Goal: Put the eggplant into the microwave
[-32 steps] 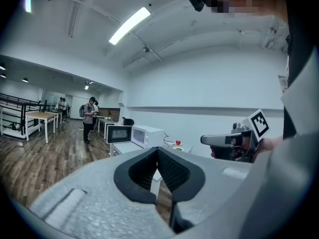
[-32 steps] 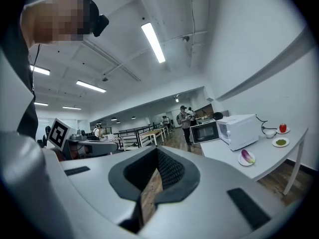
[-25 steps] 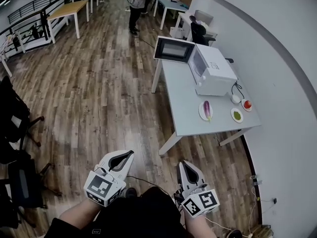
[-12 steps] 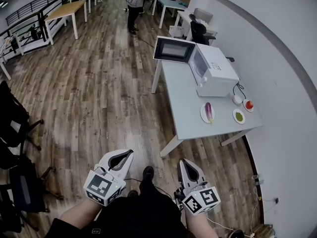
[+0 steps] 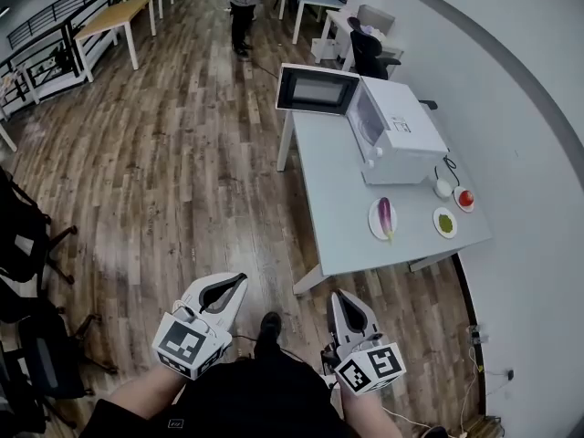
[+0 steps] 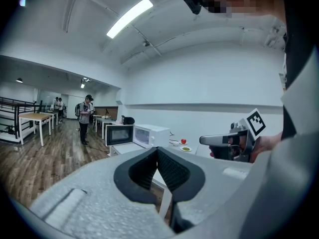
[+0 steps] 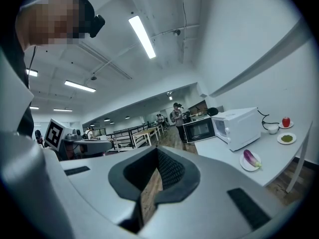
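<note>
Lower left, the left gripper (image 5: 234, 281) has its fingers closed on nothing; beside it, the right gripper (image 5: 337, 297) is equally closed and empty. Right of centre, the eggplant (image 5: 385, 215) lies on a plate (image 5: 374, 223) on the tabletop (image 5: 333, 190), below the open microwave (image 5: 401, 135).

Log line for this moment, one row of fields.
left gripper: shut, empty | right gripper: shut, empty | eggplant: on plate, untouched | microwave: door open
</note>
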`<state>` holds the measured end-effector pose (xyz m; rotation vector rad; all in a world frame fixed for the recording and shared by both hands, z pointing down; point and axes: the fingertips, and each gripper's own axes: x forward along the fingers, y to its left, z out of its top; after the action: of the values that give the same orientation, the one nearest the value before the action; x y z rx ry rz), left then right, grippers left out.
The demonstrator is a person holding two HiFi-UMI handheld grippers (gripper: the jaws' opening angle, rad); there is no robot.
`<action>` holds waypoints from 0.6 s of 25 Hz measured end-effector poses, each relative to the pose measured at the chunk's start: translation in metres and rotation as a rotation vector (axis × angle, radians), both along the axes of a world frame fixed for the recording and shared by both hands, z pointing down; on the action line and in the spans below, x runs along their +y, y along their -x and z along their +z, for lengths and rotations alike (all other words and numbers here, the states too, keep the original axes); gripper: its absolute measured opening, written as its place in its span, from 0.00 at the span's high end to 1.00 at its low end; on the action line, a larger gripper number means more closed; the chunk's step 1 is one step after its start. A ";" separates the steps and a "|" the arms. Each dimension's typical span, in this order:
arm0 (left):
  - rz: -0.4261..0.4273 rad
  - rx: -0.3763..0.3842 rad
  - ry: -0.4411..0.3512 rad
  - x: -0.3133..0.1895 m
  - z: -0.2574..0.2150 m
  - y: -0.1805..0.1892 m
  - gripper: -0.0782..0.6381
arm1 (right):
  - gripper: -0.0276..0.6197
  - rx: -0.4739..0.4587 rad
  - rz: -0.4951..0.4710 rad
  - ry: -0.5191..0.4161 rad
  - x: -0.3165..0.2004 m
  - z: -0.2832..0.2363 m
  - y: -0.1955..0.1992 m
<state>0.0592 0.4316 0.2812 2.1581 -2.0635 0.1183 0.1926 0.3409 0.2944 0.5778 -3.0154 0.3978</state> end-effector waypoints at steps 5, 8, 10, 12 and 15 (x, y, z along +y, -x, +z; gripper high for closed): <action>0.001 -0.016 0.001 -0.055 -0.004 0.012 0.88 | 0.94 0.019 -0.010 -0.014 -0.051 0.001 0.013; -0.009 -0.019 -0.008 -0.084 -0.009 0.019 0.88 | 0.94 0.008 -0.027 -0.019 -0.077 -0.004 0.021; -0.014 -0.014 -0.013 -0.101 -0.011 0.023 0.88 | 0.94 0.004 -0.039 -0.027 -0.091 -0.006 0.025; -0.023 -0.016 -0.016 -0.114 -0.011 0.029 0.88 | 0.94 -0.001 -0.047 -0.035 -0.105 -0.006 0.029; -0.043 -0.022 -0.016 -0.130 -0.013 0.039 0.88 | 0.94 -0.002 -0.050 -0.029 -0.125 -0.003 0.034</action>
<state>0.0205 0.3011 0.2683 2.1294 -2.1286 0.1213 0.1587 0.2156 0.2913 0.5033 -3.0352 0.3522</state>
